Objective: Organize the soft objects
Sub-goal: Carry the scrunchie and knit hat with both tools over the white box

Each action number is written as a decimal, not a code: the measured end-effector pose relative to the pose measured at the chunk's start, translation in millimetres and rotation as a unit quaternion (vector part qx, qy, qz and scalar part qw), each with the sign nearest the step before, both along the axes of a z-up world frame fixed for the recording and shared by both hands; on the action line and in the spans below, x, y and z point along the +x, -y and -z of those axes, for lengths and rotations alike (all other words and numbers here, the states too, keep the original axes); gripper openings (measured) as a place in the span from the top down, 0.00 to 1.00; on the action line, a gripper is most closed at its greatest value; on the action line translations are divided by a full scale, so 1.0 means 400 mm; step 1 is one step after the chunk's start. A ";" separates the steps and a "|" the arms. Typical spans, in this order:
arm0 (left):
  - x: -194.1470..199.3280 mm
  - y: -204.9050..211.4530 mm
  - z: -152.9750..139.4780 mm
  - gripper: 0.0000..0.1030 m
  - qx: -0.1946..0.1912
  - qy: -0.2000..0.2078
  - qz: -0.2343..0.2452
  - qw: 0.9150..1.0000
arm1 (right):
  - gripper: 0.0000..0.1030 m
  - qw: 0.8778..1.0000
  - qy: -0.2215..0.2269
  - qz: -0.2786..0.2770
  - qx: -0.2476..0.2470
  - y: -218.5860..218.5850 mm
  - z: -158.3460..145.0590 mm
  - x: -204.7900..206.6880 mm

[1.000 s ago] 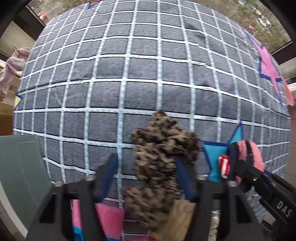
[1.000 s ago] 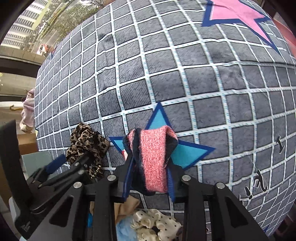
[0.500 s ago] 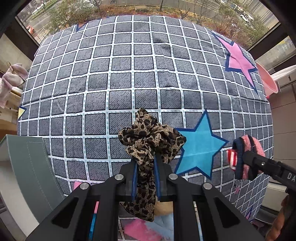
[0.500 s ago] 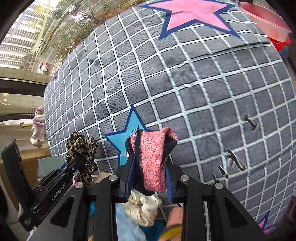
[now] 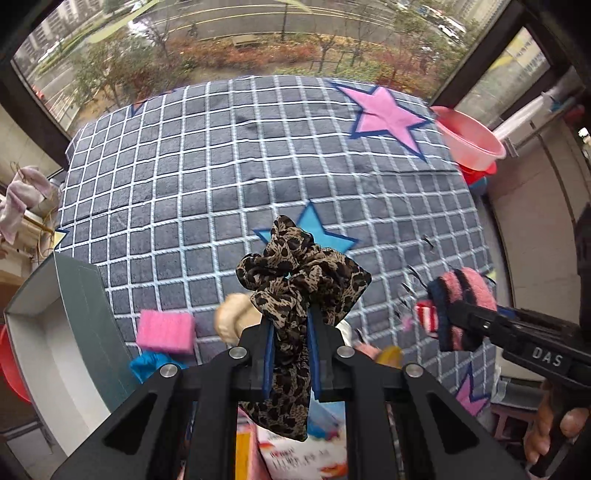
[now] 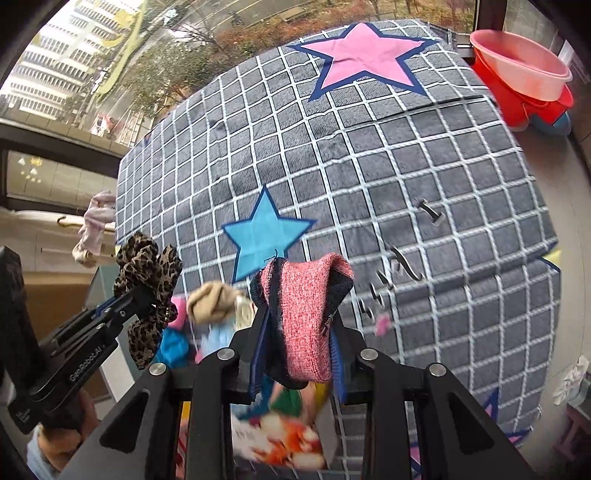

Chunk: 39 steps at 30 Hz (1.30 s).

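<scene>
Grey checked blanket (image 5: 229, 177) with 3 stars, wide window (image 5: 258, 33) onto wet street, stacked basins (image 6: 524, 74) by wall

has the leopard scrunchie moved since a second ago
Yes. The leopard scrunchie, clamped in the left gripper, has been lifted off the checked blanket; far more blanket and the window now show beneath it.

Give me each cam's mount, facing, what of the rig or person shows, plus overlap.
Left wrist: on left gripper, looking steeply down at the checked blanket; own fingers clamp a leopard scrunchie; right gripper and hand visible.
Right wrist: on right gripper, same blanket; fingers clamp a pink knit sock.
Shared: blue star, pink basin.
</scene>
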State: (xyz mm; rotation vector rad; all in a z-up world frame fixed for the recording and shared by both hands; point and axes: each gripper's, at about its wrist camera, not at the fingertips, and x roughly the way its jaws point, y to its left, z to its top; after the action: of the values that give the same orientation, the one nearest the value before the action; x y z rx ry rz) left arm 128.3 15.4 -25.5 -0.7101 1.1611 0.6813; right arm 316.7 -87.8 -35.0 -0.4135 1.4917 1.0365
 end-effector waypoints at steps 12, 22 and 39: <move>-0.038 0.289 -0.102 0.84 0.011 0.006 0.036 0.999 | 0.70 0.998 0.003 -0.070 0.008 0.185 -0.036 -0.070; -0.126 0.395 -0.112 0.84 0.004 0.021 0.057 0.998 | 0.70 0.998 -0.006 -0.068 0.007 0.305 -0.028 -0.142; -0.351 0.455 -0.152 0.84 0.004 0.071 0.161 0.984 | 0.70 0.998 -0.009 -0.063 -0.025 0.389 -0.022 -0.437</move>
State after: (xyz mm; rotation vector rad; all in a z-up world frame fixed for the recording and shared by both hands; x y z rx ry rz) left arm -11.9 -166.5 35.2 -0.5380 1.1096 0.3574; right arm 141.8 -243.6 -26.2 -0.5406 1.5262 1.1049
